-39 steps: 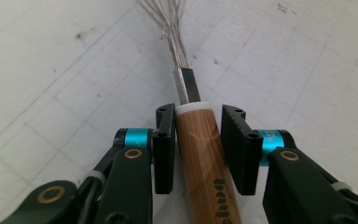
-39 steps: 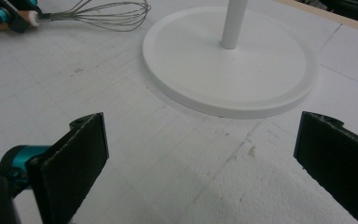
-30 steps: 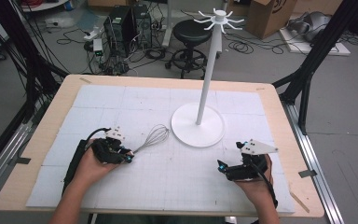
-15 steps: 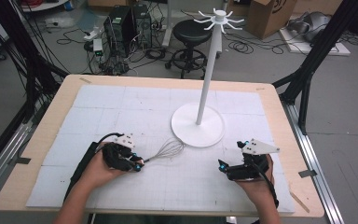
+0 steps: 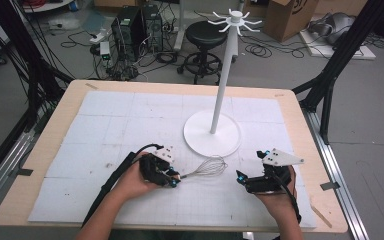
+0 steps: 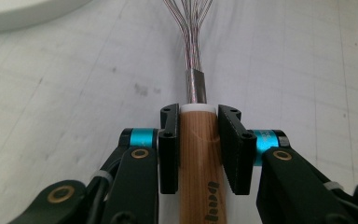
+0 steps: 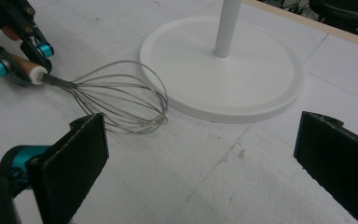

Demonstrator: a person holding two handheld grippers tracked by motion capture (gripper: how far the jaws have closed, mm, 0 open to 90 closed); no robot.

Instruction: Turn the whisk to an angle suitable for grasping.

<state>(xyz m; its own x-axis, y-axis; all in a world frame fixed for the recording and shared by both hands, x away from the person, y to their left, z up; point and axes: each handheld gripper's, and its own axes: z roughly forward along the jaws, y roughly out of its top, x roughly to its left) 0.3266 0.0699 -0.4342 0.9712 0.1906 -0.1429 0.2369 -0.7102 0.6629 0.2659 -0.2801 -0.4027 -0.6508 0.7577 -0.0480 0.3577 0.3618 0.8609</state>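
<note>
A wire whisk (image 5: 207, 167) with a wooden handle (image 6: 198, 163) lies low over the white mat, its wire head (image 7: 121, 100) pointing at the stand's round base (image 5: 200, 137). My left gripper (image 5: 172, 178) is shut on the wooden handle, its two pads pressed against the handle's sides (image 6: 198, 147). In the right gripper view that same gripper (image 7: 21, 58) sits at the top left, holding the handle. My right gripper (image 5: 239, 176) rests near the front right of the mat, open wide with nothing between its jaws (image 7: 200, 163).
A tall white pole stand (image 5: 225, 75) with hook arms at its top (image 5: 234, 20) rises from the round base at mid-table. The wooden table edge (image 5: 180, 85) frames the white mat. A stool, computers and cables sit on the floor beyond.
My left gripper has carried the whisk rightward and toward the front edge, bringing it closer to the right gripper. The right gripper has stayed in place.
</note>
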